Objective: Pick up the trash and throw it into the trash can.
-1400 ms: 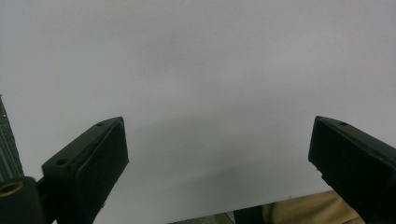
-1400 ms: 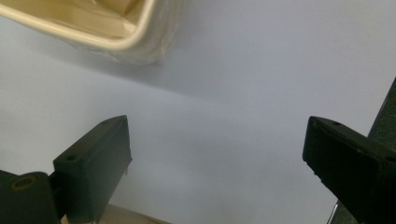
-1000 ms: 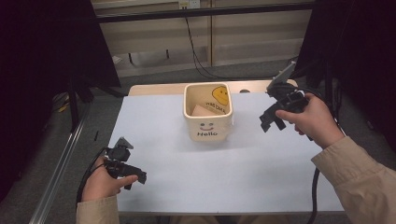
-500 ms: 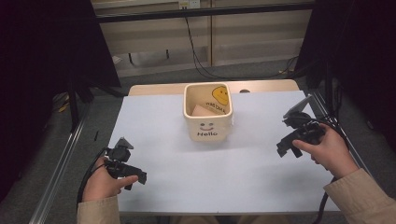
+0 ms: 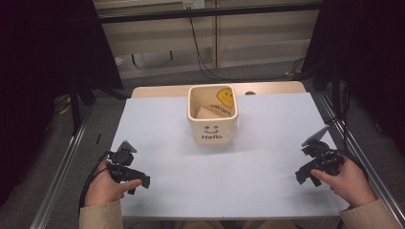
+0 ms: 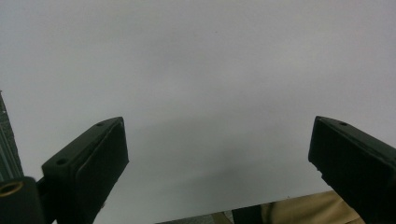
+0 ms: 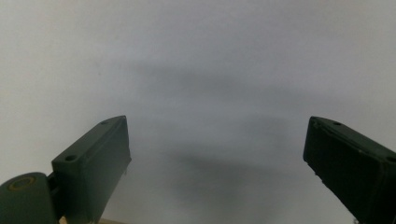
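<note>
Between both tools, well apart: cream box [image 5: 213, 128]; left tool [image 5: 128, 172], right tool [image 5: 313, 168] jaws apart, empty

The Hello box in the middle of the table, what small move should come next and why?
Probably bring the right gripper forward toward the Hello box. Both grippers are open and empty near the table's near edge, and the box sits apart, with something lying inside.

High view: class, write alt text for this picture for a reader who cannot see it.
A cream square container with a smiley face and the word Hello stands on a pale sheet-covered table. A person's hands hold a black two-jaw left gripper and right gripper low over the near corners, both apart from the container.
</note>
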A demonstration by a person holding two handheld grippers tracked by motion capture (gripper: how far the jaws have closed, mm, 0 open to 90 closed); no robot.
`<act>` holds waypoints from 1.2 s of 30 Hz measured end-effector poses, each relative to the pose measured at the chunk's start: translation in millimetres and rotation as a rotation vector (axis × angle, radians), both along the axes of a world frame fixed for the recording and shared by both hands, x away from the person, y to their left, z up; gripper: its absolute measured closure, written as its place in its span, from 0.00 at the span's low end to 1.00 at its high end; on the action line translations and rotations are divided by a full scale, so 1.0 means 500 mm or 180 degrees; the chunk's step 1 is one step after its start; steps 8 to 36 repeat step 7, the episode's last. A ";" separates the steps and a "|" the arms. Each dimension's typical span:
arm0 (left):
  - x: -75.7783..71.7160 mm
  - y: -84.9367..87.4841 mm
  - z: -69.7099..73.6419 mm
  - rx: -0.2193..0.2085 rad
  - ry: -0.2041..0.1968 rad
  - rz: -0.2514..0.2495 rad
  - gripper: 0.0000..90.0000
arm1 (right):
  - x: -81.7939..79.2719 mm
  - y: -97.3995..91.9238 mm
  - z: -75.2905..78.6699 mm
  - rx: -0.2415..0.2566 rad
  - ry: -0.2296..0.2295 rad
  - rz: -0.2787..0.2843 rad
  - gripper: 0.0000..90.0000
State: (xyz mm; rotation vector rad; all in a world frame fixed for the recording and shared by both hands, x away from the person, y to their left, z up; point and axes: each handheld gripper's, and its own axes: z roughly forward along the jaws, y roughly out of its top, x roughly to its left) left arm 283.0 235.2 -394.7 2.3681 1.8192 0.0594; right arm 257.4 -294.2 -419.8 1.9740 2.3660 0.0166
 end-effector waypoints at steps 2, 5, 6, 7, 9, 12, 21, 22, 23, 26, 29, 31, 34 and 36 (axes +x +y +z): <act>0.000 -0.001 -0.002 0.0003 -0.0009 -0.0010 0.05 | -0.007 -0.002 -0.008 -0.0008 0.0007 0.0020 0.08; 0.001 -0.003 -0.003 -0.0006 -0.0004 0.0017 0.05 | -0.015 -0.007 -0.014 0.0004 -0.0019 0.0003 0.08; 0.001 -0.003 -0.002 -0.0015 0.0015 0.0017 0.05 | -0.017 -0.009 -0.015 -0.0011 -0.0033 0.0026 0.08; 0.001 -0.003 -0.002 -0.0010 0.0015 0.0012 0.05 | -0.019 -0.010 -0.016 -0.0011 -0.0015 -0.0003 0.08; 0.001 -0.003 -0.002 -0.0010 0.0015 0.0012 0.05 | -0.019 -0.010 -0.016 -0.0011 -0.0015 -0.0003 0.08; 0.001 -0.003 -0.002 -0.0010 0.0015 0.0012 0.05 | -0.019 -0.010 -0.016 -0.0011 -0.0015 -0.0003 0.08; 0.001 -0.003 -0.002 -0.0010 0.0015 0.0012 0.05 | -0.019 -0.010 -0.016 -0.0011 -0.0015 -0.0003 0.08; 0.001 -0.003 -0.002 -0.0010 0.0015 0.0012 0.05 | -0.019 -0.010 -0.016 -0.0011 -0.0015 -0.0003 0.08; 0.001 -0.003 -0.002 -0.0010 0.0015 0.0012 0.05 | -0.019 -0.010 -0.016 -0.0011 -0.0015 -0.0003 0.08; 0.001 -0.003 -0.002 -0.0010 0.0015 0.0012 0.05 | -0.019 -0.010 -0.016 -0.0011 -0.0015 -0.0003 0.08; 0.001 -0.003 -0.002 -0.0010 0.0015 0.0012 0.05 | -0.019 -0.010 -0.016 -0.0011 -0.0015 -0.0003 0.08; 0.001 -0.003 -0.002 -0.0010 0.0015 0.0012 0.05 | -0.019 -0.010 -0.016 -0.0011 -0.0015 -0.0003 0.08; 0.001 -0.003 -0.002 -0.0010 0.0015 0.0012 0.05 | -0.019 -0.010 -0.016 -0.0011 -0.0015 -0.0003 0.08; 0.001 -0.003 -0.002 -0.0010 0.0015 0.0012 0.05 | -0.019 -0.010 -0.016 -0.0011 -0.0015 -0.0003 0.08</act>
